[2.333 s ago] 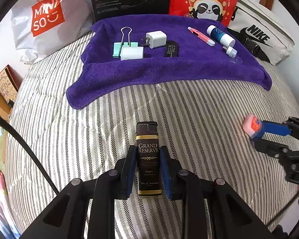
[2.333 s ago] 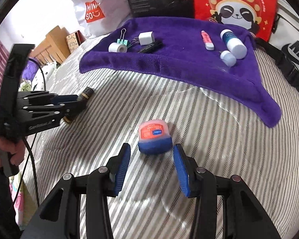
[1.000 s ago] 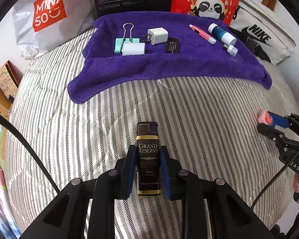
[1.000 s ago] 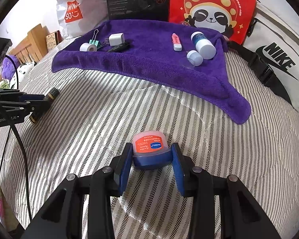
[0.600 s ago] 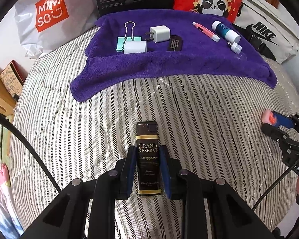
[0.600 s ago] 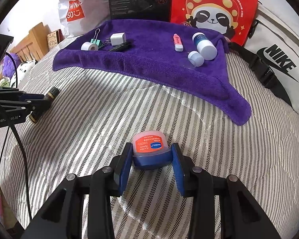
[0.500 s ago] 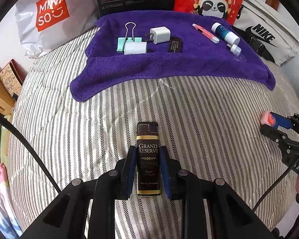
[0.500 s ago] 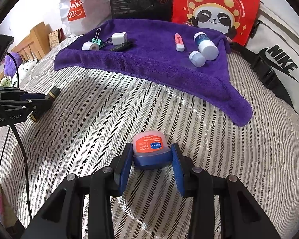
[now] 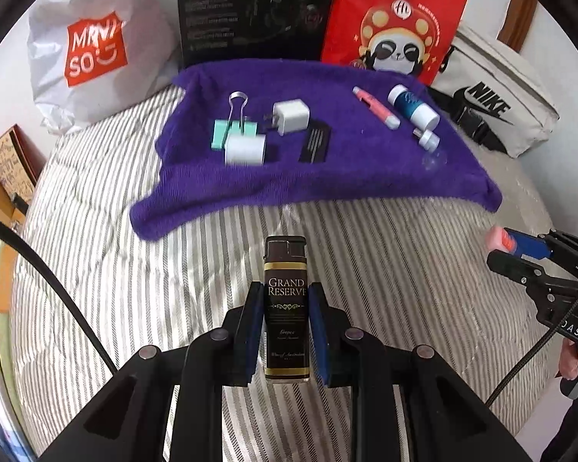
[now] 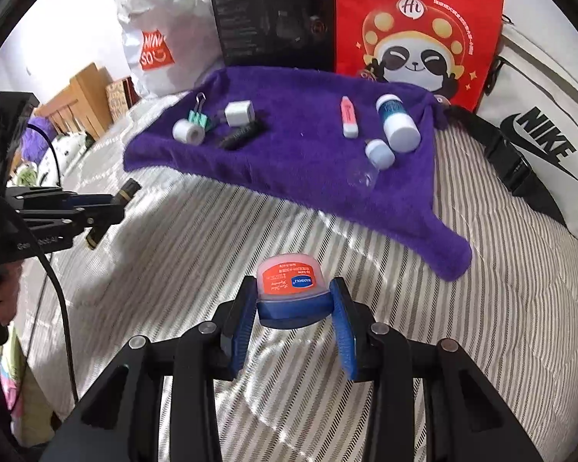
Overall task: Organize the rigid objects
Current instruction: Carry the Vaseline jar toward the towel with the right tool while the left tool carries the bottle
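My left gripper [image 9: 285, 304] is shut on a dark "Grand Reserve" lighter [image 9: 286, 308], held above the striped bed. My right gripper [image 10: 293, 300] is shut on a small blue jar with a pink-red lid [image 10: 290, 288]. A purple towel [image 9: 327, 177] lies ahead; on it are a green binder clip [image 9: 233, 129], a white tape roll [image 9: 245, 149], a white charger [image 9: 290, 116], a black comb [image 9: 315, 141], a pink pen [image 9: 375, 107], a blue-white bottle [image 9: 413, 107] and a small cap [image 9: 426, 138]. The right gripper shows in the left wrist view [image 9: 499, 246]; the left gripper shows in the right wrist view [image 10: 108, 211].
Behind the towel stand a white Miniso bag [image 9: 92, 46], a black box [image 9: 254, 11] and a red panda bag [image 9: 397, 27]. A white Nike bag [image 9: 493, 96] lies at the right. Wooden furniture [image 10: 77, 104] is to the left of the bed.
The right gripper closed on the jar and lifted it. Both grippers have since moved forward, closer to the purple towel, each still holding its object.
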Demonstrator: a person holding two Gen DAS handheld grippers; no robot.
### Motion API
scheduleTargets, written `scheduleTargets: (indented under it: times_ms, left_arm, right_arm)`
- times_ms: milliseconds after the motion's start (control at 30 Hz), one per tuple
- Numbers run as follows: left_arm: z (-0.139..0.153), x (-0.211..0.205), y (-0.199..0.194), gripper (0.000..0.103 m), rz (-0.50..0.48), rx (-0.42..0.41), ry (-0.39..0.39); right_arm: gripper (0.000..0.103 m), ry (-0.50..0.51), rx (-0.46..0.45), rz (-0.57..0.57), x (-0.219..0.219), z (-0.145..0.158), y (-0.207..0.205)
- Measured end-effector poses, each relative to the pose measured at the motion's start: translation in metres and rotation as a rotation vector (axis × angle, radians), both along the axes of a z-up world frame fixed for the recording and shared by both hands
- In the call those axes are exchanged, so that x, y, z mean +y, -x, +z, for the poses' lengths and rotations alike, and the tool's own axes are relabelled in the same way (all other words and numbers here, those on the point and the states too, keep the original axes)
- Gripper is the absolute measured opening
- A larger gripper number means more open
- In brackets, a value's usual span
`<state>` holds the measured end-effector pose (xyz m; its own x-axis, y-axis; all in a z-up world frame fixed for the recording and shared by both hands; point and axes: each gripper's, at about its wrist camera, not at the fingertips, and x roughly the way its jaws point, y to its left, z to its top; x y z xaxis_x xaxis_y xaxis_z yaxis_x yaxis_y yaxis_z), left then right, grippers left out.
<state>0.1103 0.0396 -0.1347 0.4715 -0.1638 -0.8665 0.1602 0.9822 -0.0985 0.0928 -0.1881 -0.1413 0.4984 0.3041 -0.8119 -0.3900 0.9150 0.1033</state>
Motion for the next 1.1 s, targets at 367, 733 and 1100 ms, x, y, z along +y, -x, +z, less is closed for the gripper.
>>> scheduleTargets:
  times_ms: [367,733,1100]
  left_arm:
    - [0.025,0.005,-0.024,0.022,-0.002,-0.055,0.024]
    - [0.037,0.009,-0.055,0.022,0.009,-0.074,0.05]
    - [0.033,0.013,-0.072,0.022,0.017,-0.065,0.058]
  right_arm:
    - [0.038,-0.008,-0.029,-0.014,-0.002,0.019,-0.021]
    - [0.038,-0.04,-0.037,-0.035,0.002,0.032,-0.066]
    - [0.038,-0.012,-0.017,-0.027,0.017,0.017,-0.131]
